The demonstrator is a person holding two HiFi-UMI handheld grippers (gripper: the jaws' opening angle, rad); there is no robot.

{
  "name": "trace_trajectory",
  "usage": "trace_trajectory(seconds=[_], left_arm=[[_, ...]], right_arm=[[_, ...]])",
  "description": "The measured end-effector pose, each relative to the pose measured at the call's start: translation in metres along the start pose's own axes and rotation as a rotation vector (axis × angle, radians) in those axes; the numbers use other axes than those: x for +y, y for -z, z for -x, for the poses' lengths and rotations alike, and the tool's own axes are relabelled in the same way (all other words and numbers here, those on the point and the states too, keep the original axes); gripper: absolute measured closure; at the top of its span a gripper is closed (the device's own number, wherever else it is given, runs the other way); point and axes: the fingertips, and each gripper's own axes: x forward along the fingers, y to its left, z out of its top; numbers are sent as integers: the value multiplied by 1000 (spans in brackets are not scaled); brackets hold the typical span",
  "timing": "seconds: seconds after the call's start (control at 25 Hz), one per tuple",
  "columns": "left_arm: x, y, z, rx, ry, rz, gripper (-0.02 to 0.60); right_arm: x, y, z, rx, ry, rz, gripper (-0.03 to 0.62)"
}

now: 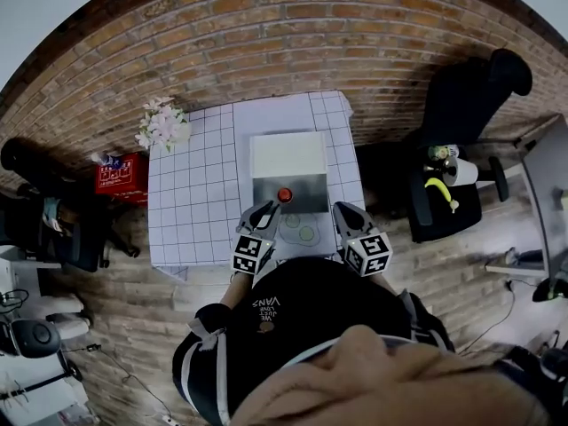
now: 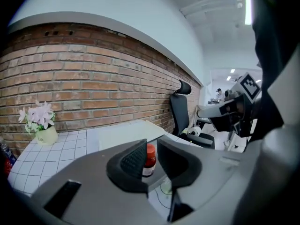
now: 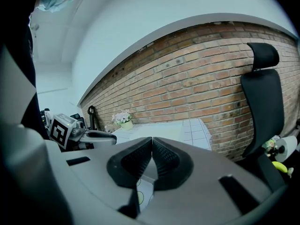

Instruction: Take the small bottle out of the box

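Observation:
The small bottle [image 1: 285, 194], red-capped with a white label, stands upright in the grey open part of the box [image 1: 311, 185], near its front edge. The box's white lid [image 1: 286, 156] lies flat behind. My left gripper [image 1: 266, 207] points at the bottle from the front left. In the left gripper view the bottle [image 2: 149, 162] shows through a narrow gap between the jaws [image 2: 152, 143], a little beyond them; the pads do not press on it. My right gripper [image 1: 343, 209] hovers at the box's front right, its jaws [image 3: 151, 140] shut with nothing between them.
The checked table [image 1: 191, 202] carries a pot of pale flowers [image 1: 162, 124] at its far left corner and a sheet with green circles [image 1: 300, 230] at the front edge. A black office chair [image 1: 461, 131] stands to the right, a brick wall [image 1: 266, 34] behind.

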Motion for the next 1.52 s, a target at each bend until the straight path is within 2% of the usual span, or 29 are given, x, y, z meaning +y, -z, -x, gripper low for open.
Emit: trace_trajectory(seconds=[0.36,0.84,1.08,1.52], left_arm=[[2,8,-19,63,87,-28,420],[6,26,-40,170,172,-41,310],[6,39,-52,257,195,-65,284],[5,55,-72,382,205,-90,284]], right_arm=[[-3,8,4,8,80,-43,592],[-10,16,12,4,164,-79,592],[-18,18,20,-6,212,-92,592],[-35,25,39,-22,296,-117,592]])
